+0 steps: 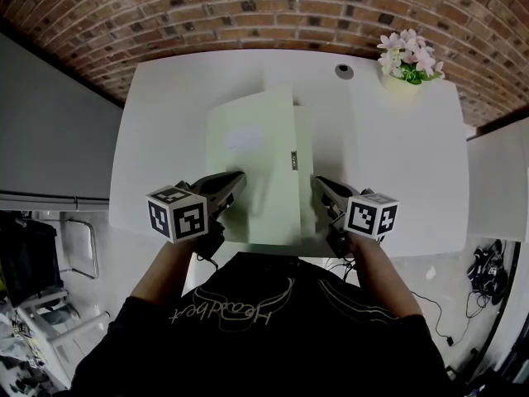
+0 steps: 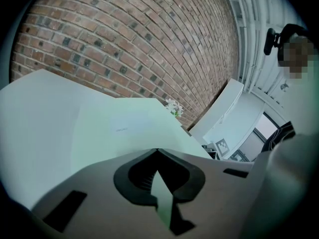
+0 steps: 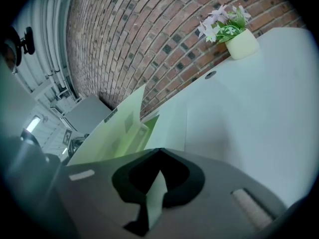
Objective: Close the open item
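- Left gripper (image 1: 235,180) has its jaws pinched together on the near edge of the folder's (image 1: 252,155) left cover, at about 7 o'clock of the folder; a thin green sheet shows between the jaws.
- Right gripper (image 1: 321,184) is likewise clamped on the narrow right flap's near edge, at about 5 o'clock.
- Pale green folder sits mid-table (image 1: 388,164), part open: in the right gripper view the left cover stands tilted up while the right flap lies near flat.
- Step in hand, as I judge it: swing the left cover over onto the right flap. Keep the right grip low and steady as an anchor, move the left in an arc about the spine, and let go only once the edges line up.
- Folder interior shows pocket shapes; no loose papers visible.
- Flower pot (image 1: 405,64) at 1 o'clock holds pink blossoms, well apart from the folder.
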`<state>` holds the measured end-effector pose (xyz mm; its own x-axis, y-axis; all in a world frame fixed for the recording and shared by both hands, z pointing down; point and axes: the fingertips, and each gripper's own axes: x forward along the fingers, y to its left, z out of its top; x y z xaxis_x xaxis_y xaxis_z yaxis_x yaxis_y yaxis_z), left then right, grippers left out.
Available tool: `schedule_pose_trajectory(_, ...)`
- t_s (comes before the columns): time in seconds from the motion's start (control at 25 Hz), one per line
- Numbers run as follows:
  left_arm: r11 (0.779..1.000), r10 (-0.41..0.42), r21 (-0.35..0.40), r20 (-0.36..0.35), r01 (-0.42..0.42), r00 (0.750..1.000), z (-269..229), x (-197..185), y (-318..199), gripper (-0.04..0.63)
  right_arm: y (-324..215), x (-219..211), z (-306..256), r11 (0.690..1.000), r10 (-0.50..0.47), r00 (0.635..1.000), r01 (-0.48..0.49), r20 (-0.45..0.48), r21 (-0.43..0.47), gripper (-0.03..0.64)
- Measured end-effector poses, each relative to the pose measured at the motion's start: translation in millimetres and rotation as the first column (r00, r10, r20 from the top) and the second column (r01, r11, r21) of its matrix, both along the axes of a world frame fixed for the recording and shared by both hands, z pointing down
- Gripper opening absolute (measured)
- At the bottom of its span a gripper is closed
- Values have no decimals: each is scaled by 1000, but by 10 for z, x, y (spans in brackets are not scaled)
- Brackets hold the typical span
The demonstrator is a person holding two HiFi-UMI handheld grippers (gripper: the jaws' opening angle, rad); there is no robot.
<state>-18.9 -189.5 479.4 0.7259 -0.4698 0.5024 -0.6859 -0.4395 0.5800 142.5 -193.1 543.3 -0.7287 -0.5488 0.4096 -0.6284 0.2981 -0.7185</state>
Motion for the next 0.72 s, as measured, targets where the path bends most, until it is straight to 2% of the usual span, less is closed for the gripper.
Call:
schedule_pose_trajectory(0.08, 1000, 6, -5, 0, -6, 1000, 17, 11, -1, 2, -11, 13, 0, 1000, 4, 1000, -4, -13, 5, 3)
schedule_pose_trajectory(0.24, 1000, 15, -15, 9, -15, 1000, 63, 27, -10, 2, -12, -24, -11, 1000, 5, 1000, -5, 22, -6, 3)
schedule_pose_trajectory(0.4, 1000, 18, -20, 17, -18, 1000, 96, 31, -31, 2, -25, 3, -6, 1000, 13, 1000, -13, 5, -4, 3)
schedule_pose_trajectory(0.72, 1000, 25, -19, 68, -24, 997, 184, 21, -102, 2, -65, -18, -2, 1000, 13, 1000, -13, 15, -3, 3)
